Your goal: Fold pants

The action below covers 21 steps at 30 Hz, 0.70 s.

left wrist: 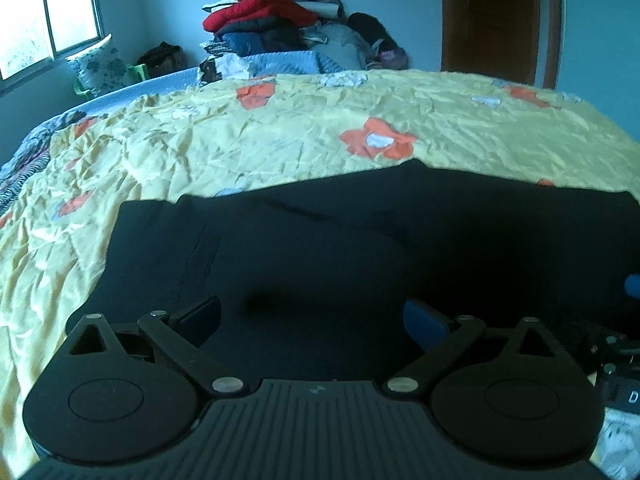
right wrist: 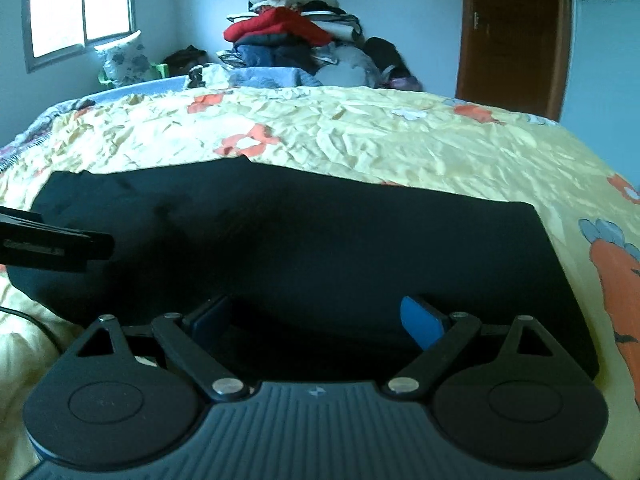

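Two grippers, both low over the near edge of the pants. Left gripper (left wrist: 312, 316) has its fingers (left wrist: 424, 322) spread wide, released, nothing between them; dark fabric shows straight through the gap. Right gripper (right wrist: 318, 318) is the same: fingers (right wrist: 420, 322) apart, released, pants visible between and under them. Cannot tell if either set of tips touches the cloth.

Pants (right wrist: 280, 248) are black, lying flat on the bed (right wrist: 400, 140), spread sideways across both views. In the left wrist view the pants (left wrist: 340, 240) show a crease running across the upper middle and a squared corner at the left. In the right wrist view the right end is a straight squared edge and the left end is more rounded. Part of the left gripper sticks in at the left edge of the right wrist view, over the pants' left end.

Bed cover is yellow, wrinkled, with orange flowers (left wrist: 378, 138). Beyond the bed's far edge, a clothes pile (left wrist: 272, 20) with a red item on it, against the wall. Window (left wrist: 48, 12) at far left, pillow (left wrist: 102, 64) below it. Brown door (right wrist: 516, 32) at far right.
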### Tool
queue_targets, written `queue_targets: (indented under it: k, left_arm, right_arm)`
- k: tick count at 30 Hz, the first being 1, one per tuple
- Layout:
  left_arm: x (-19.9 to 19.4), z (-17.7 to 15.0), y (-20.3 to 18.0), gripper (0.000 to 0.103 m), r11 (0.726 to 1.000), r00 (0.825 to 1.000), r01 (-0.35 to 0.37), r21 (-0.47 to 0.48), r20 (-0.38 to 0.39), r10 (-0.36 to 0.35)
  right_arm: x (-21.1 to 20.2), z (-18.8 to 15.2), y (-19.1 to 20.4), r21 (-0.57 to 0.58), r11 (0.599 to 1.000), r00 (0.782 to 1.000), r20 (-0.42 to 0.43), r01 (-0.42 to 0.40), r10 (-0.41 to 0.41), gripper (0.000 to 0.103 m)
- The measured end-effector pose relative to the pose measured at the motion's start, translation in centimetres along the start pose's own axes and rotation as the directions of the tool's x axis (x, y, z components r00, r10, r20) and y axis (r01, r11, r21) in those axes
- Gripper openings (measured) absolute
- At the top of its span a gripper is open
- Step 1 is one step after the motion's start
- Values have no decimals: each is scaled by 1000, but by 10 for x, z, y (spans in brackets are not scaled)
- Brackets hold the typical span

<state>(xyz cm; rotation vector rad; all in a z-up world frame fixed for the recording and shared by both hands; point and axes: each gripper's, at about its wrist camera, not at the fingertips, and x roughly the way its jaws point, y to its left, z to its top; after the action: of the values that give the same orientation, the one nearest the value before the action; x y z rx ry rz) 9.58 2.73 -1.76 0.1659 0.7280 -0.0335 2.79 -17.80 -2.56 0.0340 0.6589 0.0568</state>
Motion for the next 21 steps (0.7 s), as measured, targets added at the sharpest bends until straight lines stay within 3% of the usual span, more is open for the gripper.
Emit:
queue_targets:
  k: [6,21]
  left_arm:
    - [-9,-18,8,101,999,1000,10,-34,4,-10]
    - [-11,-49,-1,103,999,989,-45,-15,138,46]
  right_arm:
    - [1,-9,6,-32,999,1000,17,14,-14,103]
    - [0,-12,10,-37,999,1000,3,29,-29,103]
